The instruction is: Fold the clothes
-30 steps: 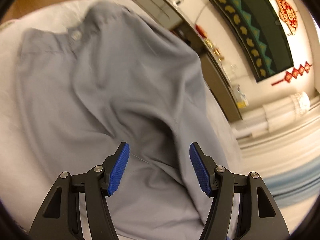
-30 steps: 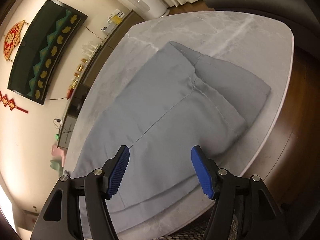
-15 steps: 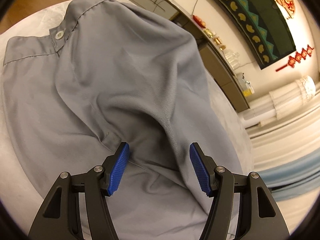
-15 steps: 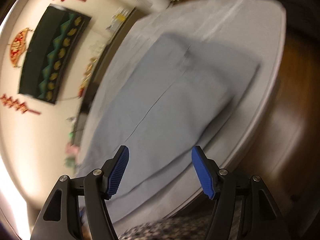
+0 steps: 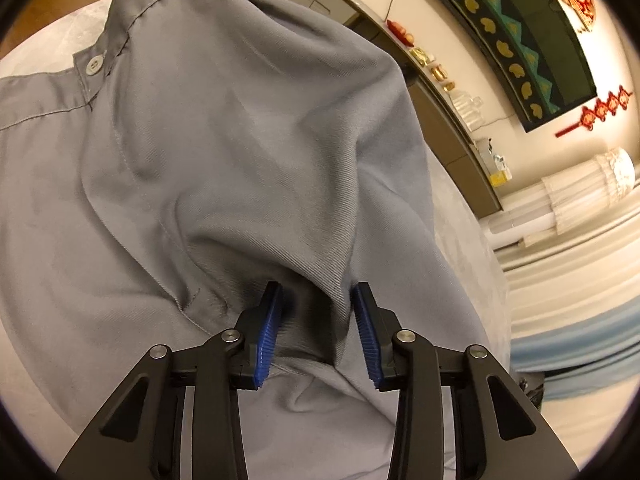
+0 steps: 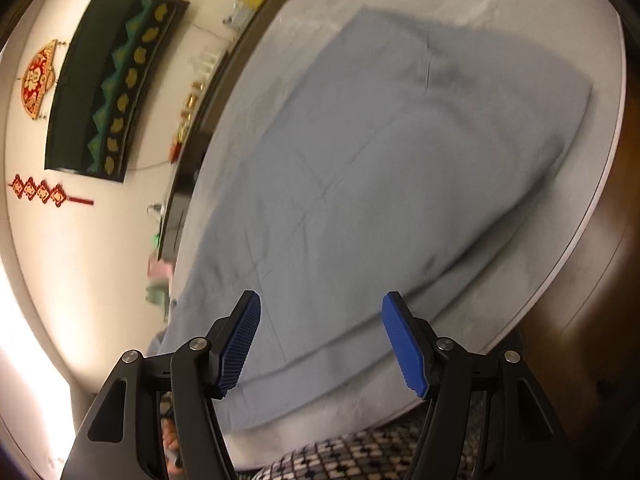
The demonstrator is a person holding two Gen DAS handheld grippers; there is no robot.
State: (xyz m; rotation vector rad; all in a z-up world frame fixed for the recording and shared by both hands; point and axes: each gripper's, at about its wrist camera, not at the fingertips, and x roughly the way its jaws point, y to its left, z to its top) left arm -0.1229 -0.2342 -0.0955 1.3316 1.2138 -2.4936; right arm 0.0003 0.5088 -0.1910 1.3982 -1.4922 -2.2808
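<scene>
My left tongs [image 5: 316, 322], narrowed, straddle a raised ridge of the grey cotton button shirt [image 5: 224, 152] to pinch it for folding; my right tongs [image 6: 320, 340] hover wide over its flat end on the round pale marble tabletop [image 6: 600, 128].

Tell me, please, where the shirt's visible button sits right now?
In the left wrist view, the button sits upper left on the grey shirt, at the collar, far from the left gripper.
</scene>
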